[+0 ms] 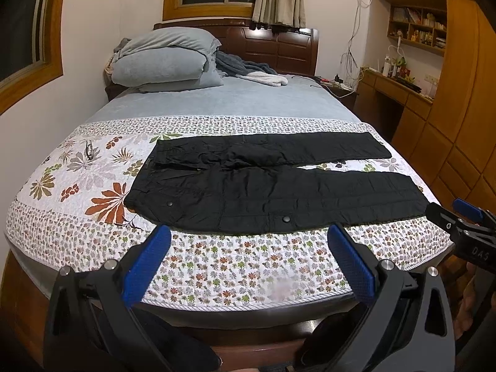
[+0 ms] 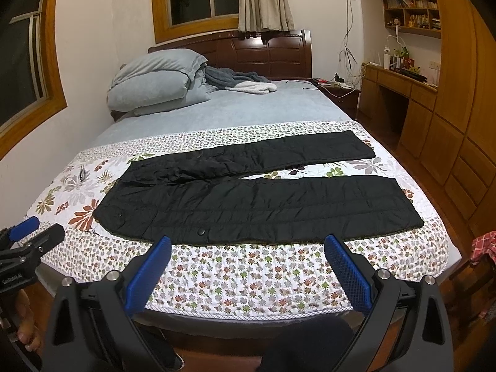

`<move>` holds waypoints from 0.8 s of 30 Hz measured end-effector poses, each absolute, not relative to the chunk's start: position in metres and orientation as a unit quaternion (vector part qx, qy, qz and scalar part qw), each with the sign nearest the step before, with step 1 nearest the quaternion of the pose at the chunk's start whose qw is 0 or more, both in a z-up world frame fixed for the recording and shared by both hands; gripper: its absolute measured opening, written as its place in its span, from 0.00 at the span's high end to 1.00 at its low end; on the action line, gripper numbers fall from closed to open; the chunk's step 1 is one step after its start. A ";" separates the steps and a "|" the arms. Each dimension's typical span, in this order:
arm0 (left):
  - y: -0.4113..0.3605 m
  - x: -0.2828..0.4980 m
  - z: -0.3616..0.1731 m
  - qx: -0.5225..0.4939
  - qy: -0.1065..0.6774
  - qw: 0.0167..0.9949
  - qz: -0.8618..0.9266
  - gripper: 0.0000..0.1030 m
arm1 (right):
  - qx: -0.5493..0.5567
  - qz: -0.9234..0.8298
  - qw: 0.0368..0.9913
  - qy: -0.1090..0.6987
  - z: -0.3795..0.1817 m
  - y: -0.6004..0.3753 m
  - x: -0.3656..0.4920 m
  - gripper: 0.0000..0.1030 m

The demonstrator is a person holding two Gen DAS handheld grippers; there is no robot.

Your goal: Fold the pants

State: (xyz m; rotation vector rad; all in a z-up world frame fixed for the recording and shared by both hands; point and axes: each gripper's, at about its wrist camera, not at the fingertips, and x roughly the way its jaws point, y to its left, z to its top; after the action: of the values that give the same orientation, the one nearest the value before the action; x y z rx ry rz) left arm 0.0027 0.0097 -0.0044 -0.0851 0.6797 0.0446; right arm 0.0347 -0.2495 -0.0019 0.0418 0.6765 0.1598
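Pants position: I see the black pants point(image 1: 272, 183) lying flat across the bed point(image 1: 235, 266) near its foot edge, waistband toward the left edge, legs splayed toward the right edge.
Left tongs point(image 1: 248, 263): spread open, empty, short of the foot edge.
Right tongs point(image 2: 248, 266): spread open, empty, likewise apart from the fabric.
Risk, single-layer grab: I judge a shallow pinch lifts the top layer only, skewing the fold.
Risk, quilt point(image 2: 248, 279) capture: a low pinch may catch the cover.
Risk, splayed legs: uneven stacking.

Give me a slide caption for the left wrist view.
Open left gripper faces unfolded black quilted pants on a floral bedspread.
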 end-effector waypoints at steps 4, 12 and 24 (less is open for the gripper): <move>0.008 0.004 -0.004 -0.040 0.334 0.941 0.022 0.02 | 0.021 0.079 0.940 0.332 -0.002 -0.249 0.035 0.03; 0.008 0.006 -0.005 -0.038 0.335 0.941 0.021 0.02 | 0.021 0.079 0.940 0.332 -0.002 -0.250 0.035 0.03; 0.016 0.011 -0.010 -0.056 0.341 0.938 -0.005 0.02 | 0.020 0.077 0.939 0.334 -0.004 -0.251 0.036 0.03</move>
State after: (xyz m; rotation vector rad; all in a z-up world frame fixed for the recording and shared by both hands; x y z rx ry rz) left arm 0.0109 0.0161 -0.0096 -0.1150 0.6958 -0.0112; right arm 0.0361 -0.2511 -0.0038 0.0418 0.6819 0.1567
